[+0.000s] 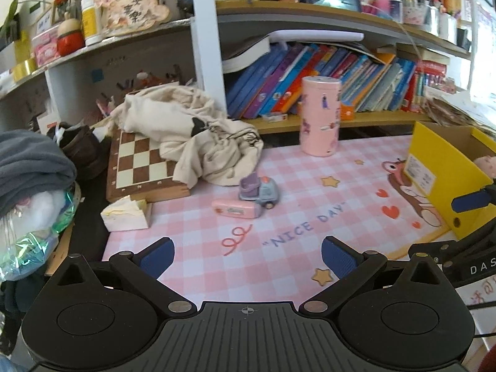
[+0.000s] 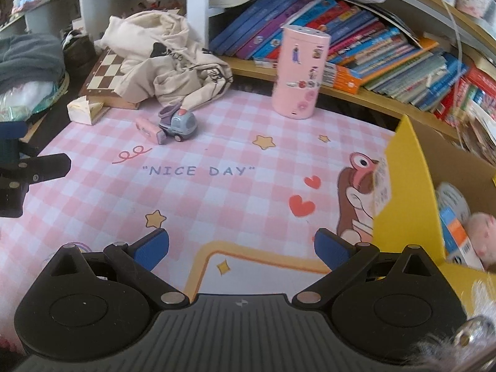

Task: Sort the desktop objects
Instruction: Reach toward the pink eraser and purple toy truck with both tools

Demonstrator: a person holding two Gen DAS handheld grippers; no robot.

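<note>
A small grey and purple toy car (image 1: pixel 259 191) (image 2: pixel 179 123) stands on the pink checked mat (image 1: pixel 279 232) (image 2: pixel 201 201), touching a flat pink case (image 1: pixel 237 208) (image 2: pixel 150 130). A tall pink cylinder (image 1: pixel 320 115) (image 2: pixel 300 71) stands at the mat's back. A yellow cardboard box (image 1: pixel 446 179) (image 2: pixel 412 204) at the right holds a pink plush (image 2: pixel 483 235) and packets. My left gripper (image 1: pixel 248 255) is open and empty above the mat's front. My right gripper (image 2: pixel 241 248) is open and empty beside the box.
A chessboard (image 1: pixel 136 167) (image 2: pixel 105 71) with a cream cloth bag (image 1: pixel 198 130) (image 2: pixel 164 49) on it lies at the back left. A tissue pack (image 1: pixel 125 214) (image 2: pixel 82 110) sits by it. Shelves of books (image 1: pixel 325 77) (image 2: pixel 372 43) line the back. Grey cloth (image 1: pixel 28 167) lies at the left.
</note>
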